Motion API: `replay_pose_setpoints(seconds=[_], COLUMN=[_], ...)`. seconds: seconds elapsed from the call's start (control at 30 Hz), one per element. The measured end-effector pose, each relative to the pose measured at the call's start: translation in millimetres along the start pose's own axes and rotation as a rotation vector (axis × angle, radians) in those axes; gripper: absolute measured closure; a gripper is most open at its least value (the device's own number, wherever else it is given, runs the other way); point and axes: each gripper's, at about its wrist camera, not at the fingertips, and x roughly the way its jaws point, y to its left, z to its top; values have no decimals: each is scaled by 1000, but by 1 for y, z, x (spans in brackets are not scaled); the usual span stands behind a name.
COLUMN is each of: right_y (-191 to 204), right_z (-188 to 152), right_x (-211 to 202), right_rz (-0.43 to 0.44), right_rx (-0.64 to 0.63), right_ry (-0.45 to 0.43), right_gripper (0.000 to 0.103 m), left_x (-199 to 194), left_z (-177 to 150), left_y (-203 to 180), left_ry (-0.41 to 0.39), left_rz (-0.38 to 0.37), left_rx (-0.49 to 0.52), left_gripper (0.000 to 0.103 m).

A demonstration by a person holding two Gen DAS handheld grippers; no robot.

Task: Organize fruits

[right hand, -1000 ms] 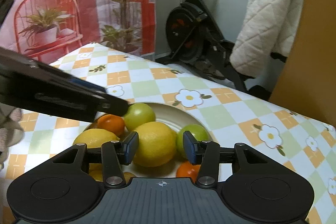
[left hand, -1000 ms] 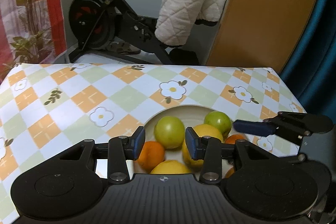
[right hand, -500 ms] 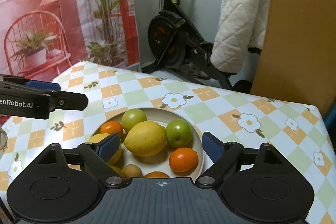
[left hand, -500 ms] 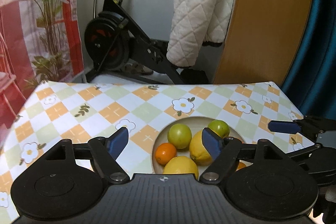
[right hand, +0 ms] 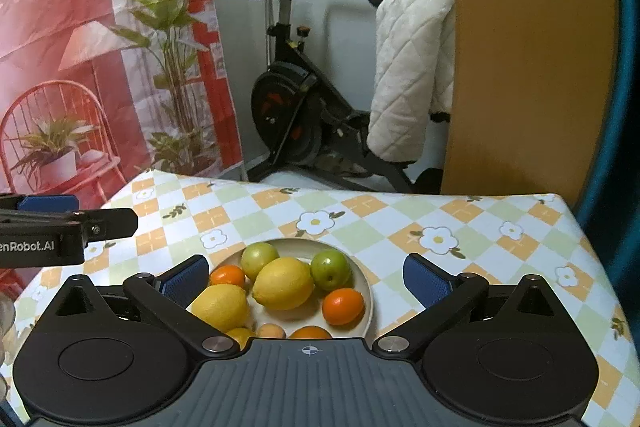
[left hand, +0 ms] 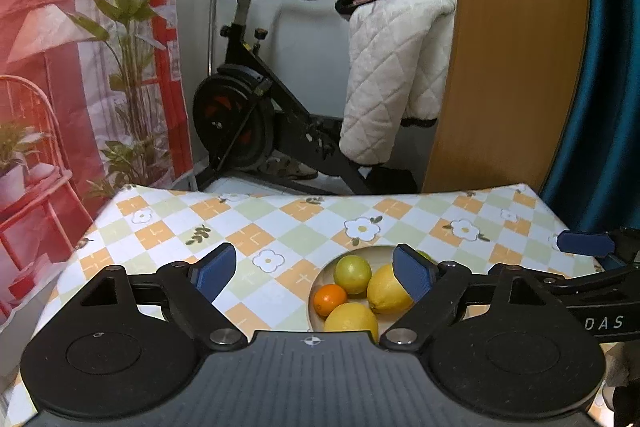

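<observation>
A cream plate (right hand: pixel 363 277) on the checked flowered tablecloth holds two lemons (right hand: pixel 283 283), two green fruits (right hand: pixel 330 269), several oranges (right hand: pixel 343 305) and a small tan fruit (right hand: pixel 271 331). My right gripper (right hand: pixel 304 265) hangs above the plate's near side, its jaws opening wide with nothing pressed between the pads. My left gripper (left hand: pixel 314 259) hovers left of the plate (left hand: pixel 320 277), jaws also opening and empty. In the left wrist view a green fruit (left hand: pixel 352 269), lemons (left hand: pixel 388 289) and one orange (left hand: pixel 330 299) show. Each gripper's finger appears at the edge of the other's view.
The tablecloth (right hand: pixel 460 219) ends at a far edge. Behind it stand an exercise bike (right hand: pixel 288 107), a white quilted blanket (right hand: pixel 404 75) and a wooden panel (right hand: pixel 520 67). A red plant-print backdrop (right hand: pixel 80 47) hangs at the left, a blue curtain (left hand: pixel 600 67) at the right.
Both grippers have lifted and drawn back from the fruit plate, so more of the room shows. Their jaws went from narrow to wide. No fruit left the plate.
</observation>
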Motion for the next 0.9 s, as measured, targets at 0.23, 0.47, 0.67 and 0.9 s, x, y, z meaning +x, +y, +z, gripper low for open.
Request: replay_pose_setpoints(seconds=[0.23, 0.47, 0.67, 0.9], right_y=[4, 1, 2, 4], right_z=[-2, -1, 3, 6], right_x=[-29, -47, -52, -58], right_rz=[4, 2, -3, -4], right_rx=[23, 34, 24, 21], right_ry=[-23, -31, -44, -56], right_gripper=[1, 0, 0, 0], left_x=[-25, -42, -49, -53], left_z=[1, -4, -3, -1], left_y=[2, -2, -4, -4], left_ry=[-30, -42, -50, -58], left_rz=[31, 35, 43, 59], left_rx=[-41, -35, -31, -40], left_gripper=[15, 14, 14, 14])
